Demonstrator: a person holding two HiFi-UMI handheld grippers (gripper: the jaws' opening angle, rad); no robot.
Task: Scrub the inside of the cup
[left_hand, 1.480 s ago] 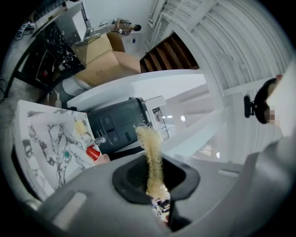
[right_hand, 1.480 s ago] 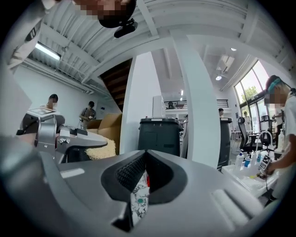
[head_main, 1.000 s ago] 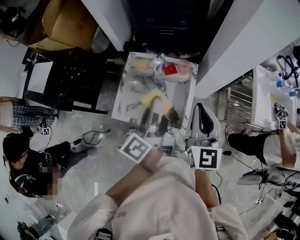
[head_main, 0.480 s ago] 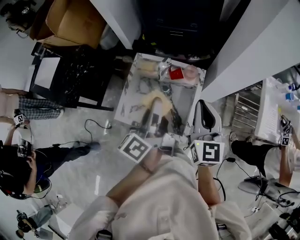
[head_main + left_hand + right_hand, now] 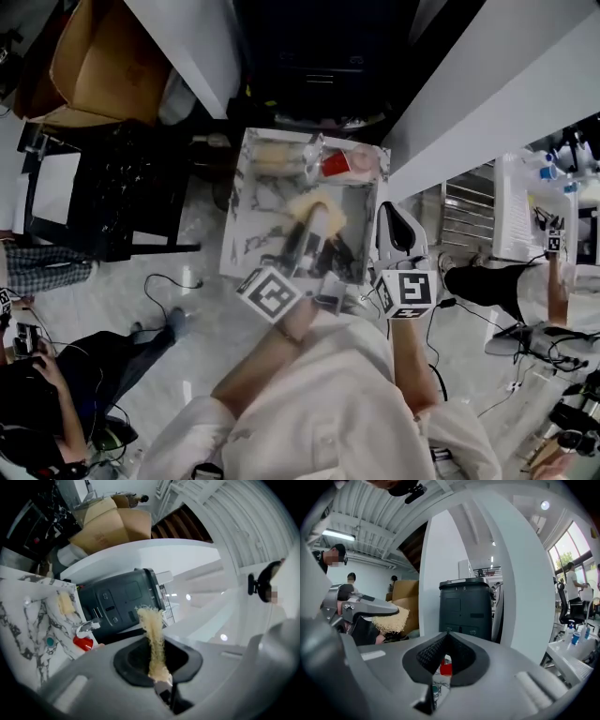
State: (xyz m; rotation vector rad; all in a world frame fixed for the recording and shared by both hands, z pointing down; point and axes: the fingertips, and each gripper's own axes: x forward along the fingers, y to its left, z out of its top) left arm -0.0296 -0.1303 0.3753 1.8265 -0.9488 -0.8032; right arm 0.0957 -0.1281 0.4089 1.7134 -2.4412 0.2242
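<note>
Left hand-held gripper (image 5: pixel 160 670) clamped on scrubber (image 5: pixel 153 639) | right hand-held gripper (image 5: pixel 443 654) shut, empty | red cup (image 5: pixel 336 164) sits at table's (image 5: pixel 249 232) far end, well apart from both | progress: pretty much zero imo, cup not grabbed, no scrubbing yet

Red cup (image 5: pixel 446 668) mostly masked by jaws in right gripper view; only sliver seen, lower centre. Interior too small to be judged in head view. Scrubber (image 5: pixel 153 644) base buried between jaws.

Left tool (image 5: pixel 158 674) pinches loofah (image 5: pixel 152 634); right tool (image 5: pixel 446 644) closed, empty.
</note>
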